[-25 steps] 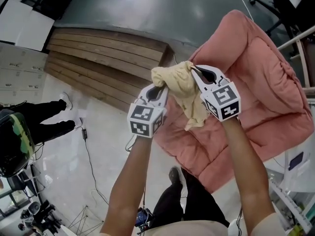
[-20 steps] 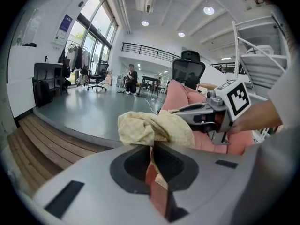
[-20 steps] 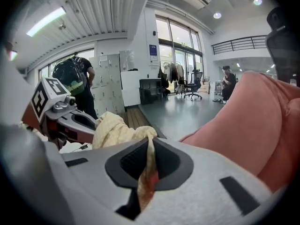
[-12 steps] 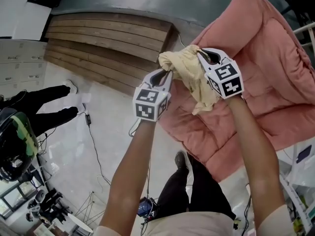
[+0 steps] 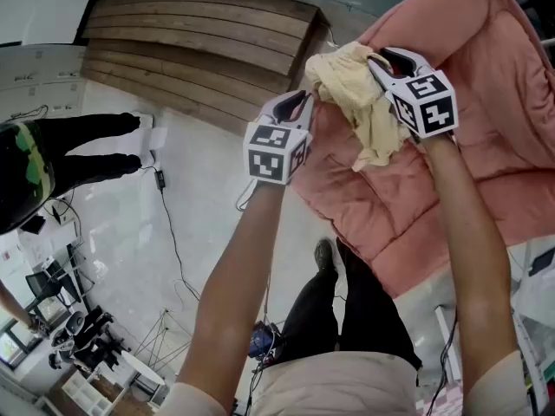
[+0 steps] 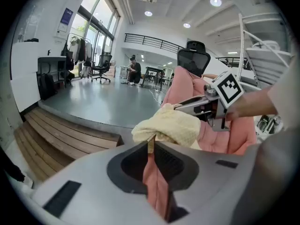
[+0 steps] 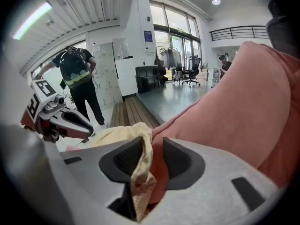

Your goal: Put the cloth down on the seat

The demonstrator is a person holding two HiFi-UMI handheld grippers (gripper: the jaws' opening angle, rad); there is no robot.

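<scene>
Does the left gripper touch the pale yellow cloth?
Touching. The left gripper view shows the left gripper pinching a fold of the pale yellow cloth between its jaws.

Crumpled ylw cloth (image 5: pixel 351 89) abv pink seat (image 5: pixel 507 137)

the cloth (image 5: pixel 355 89) was pale yellow. the seat (image 5: pixel 494 128) was salmon pink with quilted seams. at ten o'clock the steps (image 5: pixel 191 33) were brown planks, the floor (image 5: pixel 130 250) below them off-white. at six o'clock the trousers (image 5: pixel 347 319) were black.
</scene>
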